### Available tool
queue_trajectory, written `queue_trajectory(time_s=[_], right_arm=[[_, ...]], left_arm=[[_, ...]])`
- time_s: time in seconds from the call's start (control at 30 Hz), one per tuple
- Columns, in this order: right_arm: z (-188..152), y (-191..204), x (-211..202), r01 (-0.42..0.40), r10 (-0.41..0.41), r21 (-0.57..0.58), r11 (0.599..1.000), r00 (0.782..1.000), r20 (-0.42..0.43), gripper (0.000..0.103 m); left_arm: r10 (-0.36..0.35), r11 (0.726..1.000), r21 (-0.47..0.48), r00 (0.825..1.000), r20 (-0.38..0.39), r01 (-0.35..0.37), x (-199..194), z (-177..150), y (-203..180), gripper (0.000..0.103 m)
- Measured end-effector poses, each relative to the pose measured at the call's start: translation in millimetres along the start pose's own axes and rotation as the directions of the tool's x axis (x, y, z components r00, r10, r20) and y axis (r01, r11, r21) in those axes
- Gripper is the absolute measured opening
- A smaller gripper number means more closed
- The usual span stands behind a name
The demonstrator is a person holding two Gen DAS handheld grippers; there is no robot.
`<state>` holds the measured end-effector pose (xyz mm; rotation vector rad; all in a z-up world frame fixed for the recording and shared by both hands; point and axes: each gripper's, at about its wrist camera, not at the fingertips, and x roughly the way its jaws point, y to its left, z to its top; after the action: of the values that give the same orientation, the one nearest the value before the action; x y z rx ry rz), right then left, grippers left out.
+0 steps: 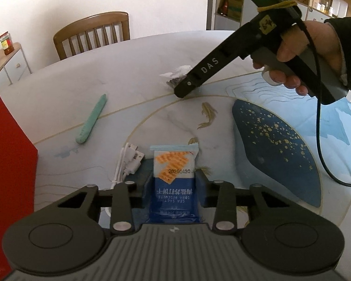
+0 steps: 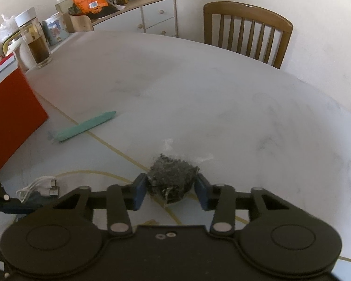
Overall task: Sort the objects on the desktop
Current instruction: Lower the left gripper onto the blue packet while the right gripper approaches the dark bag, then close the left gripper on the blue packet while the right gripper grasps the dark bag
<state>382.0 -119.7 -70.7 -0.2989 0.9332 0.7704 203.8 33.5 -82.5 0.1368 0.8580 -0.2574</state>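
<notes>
My left gripper (image 1: 174, 175) is shut on a blue and white biscuit packet (image 1: 173, 175) and holds it over the table. My right gripper (image 2: 172, 187) is shut on a clear plastic bag of dark bits (image 2: 172, 179) resting on the table; the bag also shows in the left wrist view (image 1: 176, 76) beside the right gripper's tip. A mint-green pen (image 1: 91, 119) lies to the left, also in the right wrist view (image 2: 84, 126). A coiled white USB cable (image 1: 127, 164) lies just left of the packet, also in the right wrist view (image 2: 38, 188).
A red box (image 1: 7, 175) stands at the left edge, also in the right wrist view (image 2: 11, 114). A glass jar (image 2: 34, 39) and other items stand at the far left. A wooden chair (image 2: 248, 30) is behind the table (image 2: 199, 93). A black cable (image 1: 320, 140) hangs from the right gripper.
</notes>
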Motion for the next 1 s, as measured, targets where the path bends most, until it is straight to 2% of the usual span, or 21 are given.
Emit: queue_trajectory(time_s=[0.3, 1.0], right_arm=[[-2, 5, -18, 0.004, -0.003, -0.010, 1.000, 1.000, 0.009, 0.035], [-6, 50, -95, -0.018, 0.022, -0.039, 0.999, 0.995, 0.093, 0.033]], left_arm=[[-0.002, 1.000, -0.025, 1.000, 0.003, 0.002, -9, 1, 4, 0.035], [-0.010, 0.999, -0.039, 0.996, 0.090, 0.013, -81, 18, 8, 0.035]])
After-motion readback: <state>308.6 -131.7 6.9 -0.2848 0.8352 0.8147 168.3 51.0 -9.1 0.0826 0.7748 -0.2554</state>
